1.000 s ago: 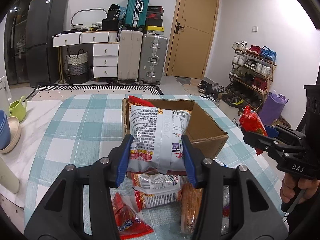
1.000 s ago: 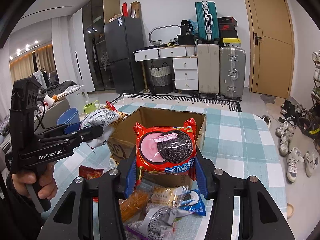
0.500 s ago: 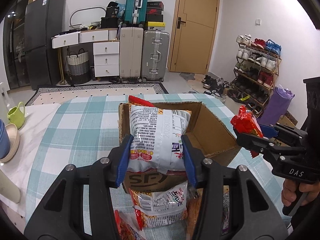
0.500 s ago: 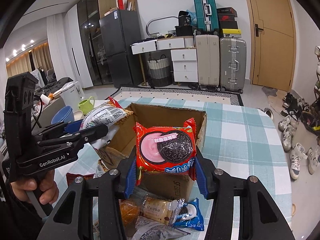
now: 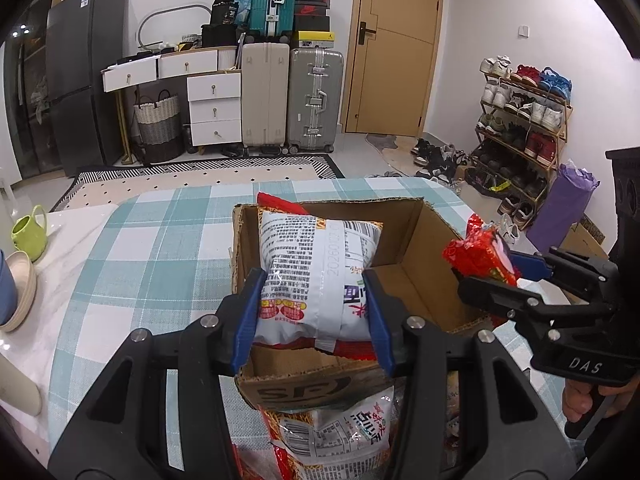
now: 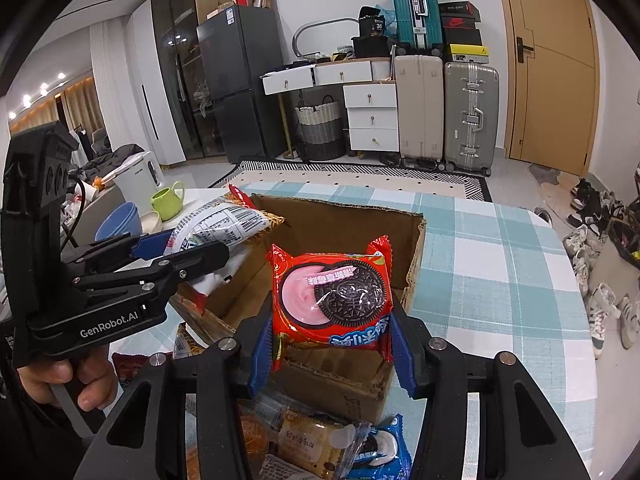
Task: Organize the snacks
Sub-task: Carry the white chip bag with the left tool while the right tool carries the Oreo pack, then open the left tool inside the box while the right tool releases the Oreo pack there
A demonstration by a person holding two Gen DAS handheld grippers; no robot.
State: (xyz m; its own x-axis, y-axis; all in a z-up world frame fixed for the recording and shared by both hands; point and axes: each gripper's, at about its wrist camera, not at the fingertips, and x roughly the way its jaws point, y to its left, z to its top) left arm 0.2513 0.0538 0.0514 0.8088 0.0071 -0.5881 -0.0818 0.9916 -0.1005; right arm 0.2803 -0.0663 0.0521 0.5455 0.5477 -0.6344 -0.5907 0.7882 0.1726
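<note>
The left gripper (image 5: 314, 306) is clamping a white bag (image 5: 316, 276) over the open box (image 5: 416, 264), while the right gripper (image 6: 331, 344) is squeezing a red cookie pack (image 6: 332, 300) above the box's near edge; more snacks (image 6: 320, 444) are lying on the table (image 6: 492, 280).

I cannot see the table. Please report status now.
Left gripper shut on white bag. Right gripper shut on red cookie pack. Both over box. Nothing blocking.

Bright, even light — fisheye-warped edges
</note>
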